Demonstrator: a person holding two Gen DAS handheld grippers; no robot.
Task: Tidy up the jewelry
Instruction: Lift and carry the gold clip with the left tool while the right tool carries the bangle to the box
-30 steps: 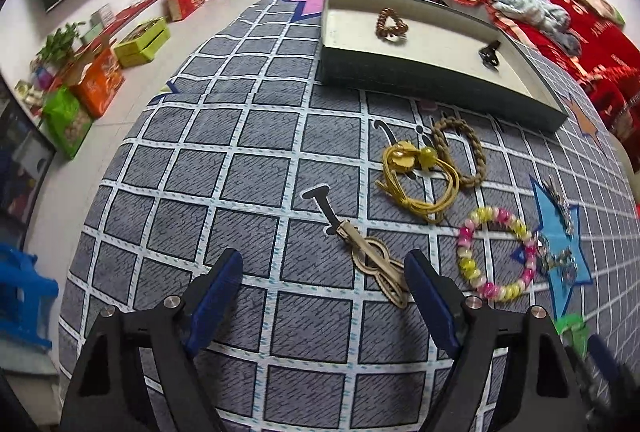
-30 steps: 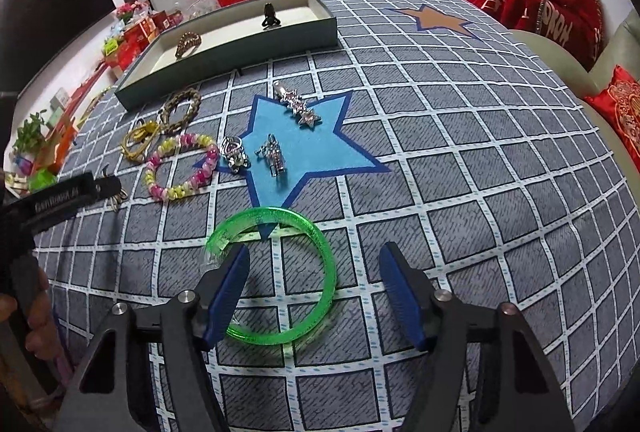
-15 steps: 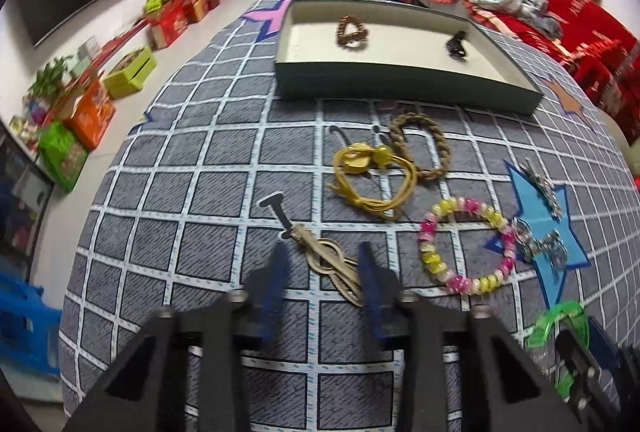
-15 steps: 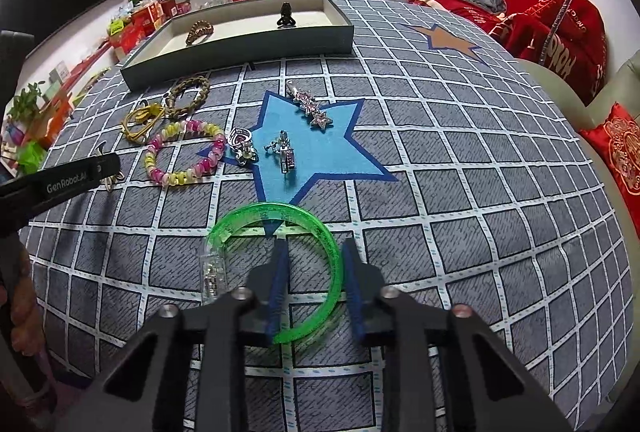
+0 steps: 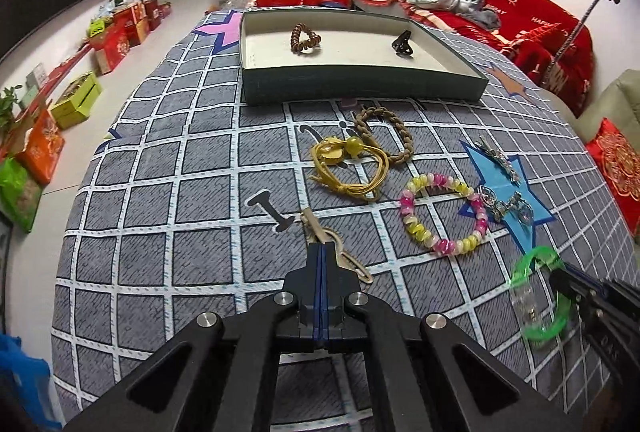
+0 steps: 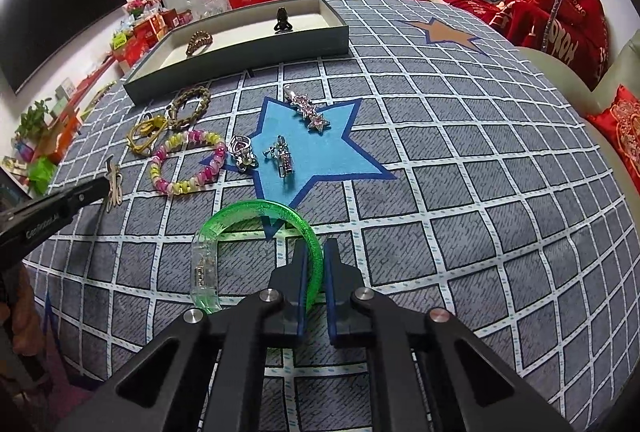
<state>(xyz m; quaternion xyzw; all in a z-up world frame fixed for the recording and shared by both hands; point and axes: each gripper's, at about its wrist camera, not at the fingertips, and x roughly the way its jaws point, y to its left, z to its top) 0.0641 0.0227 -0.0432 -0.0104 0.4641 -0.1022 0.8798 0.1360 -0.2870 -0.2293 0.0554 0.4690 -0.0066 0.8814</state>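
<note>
**Left wrist and right wrist views: both grippers closed on jewelry, tray waiting**

A checked cloth (image 5: 168, 168) is seen to cover the table, and a shallow tray (image 5: 360, 88) is set at its far side, already holding a brown bead loop (image 5: 305, 38) and a dark clip (image 5: 402, 42). Between tray and grippers, loose pieces are spread: a braided band (image 5: 386, 132), a yellow cord tie (image 5: 352, 168) touching it, a pink-and-yellow bead bracelet (image 5: 442, 212) and small silver charms (image 6: 280, 152) on a blue star patch (image 6: 316, 148).

The green bangle (image 6: 256, 220) is pinched across its rim by the right gripper (image 6: 314, 264), whose fingers are drawn in on either side of the band. It is judged stiff, light and smooth plastic, so it may pivot or slip in the pads; a grip square across the band, away from its clear section, is thought safest.

The gold hair clip (image 5: 332, 244) is clamped by the left gripper (image 5: 322, 252), the pads pressed fully together on its near end. It is judged thin, rigid metal, light, and liable to twist if held only at the tip.

Both pieces lie near the cloth's near edge, well apart from the tray. A lift and carry to the tray is judged to be the step in hand.
</note>
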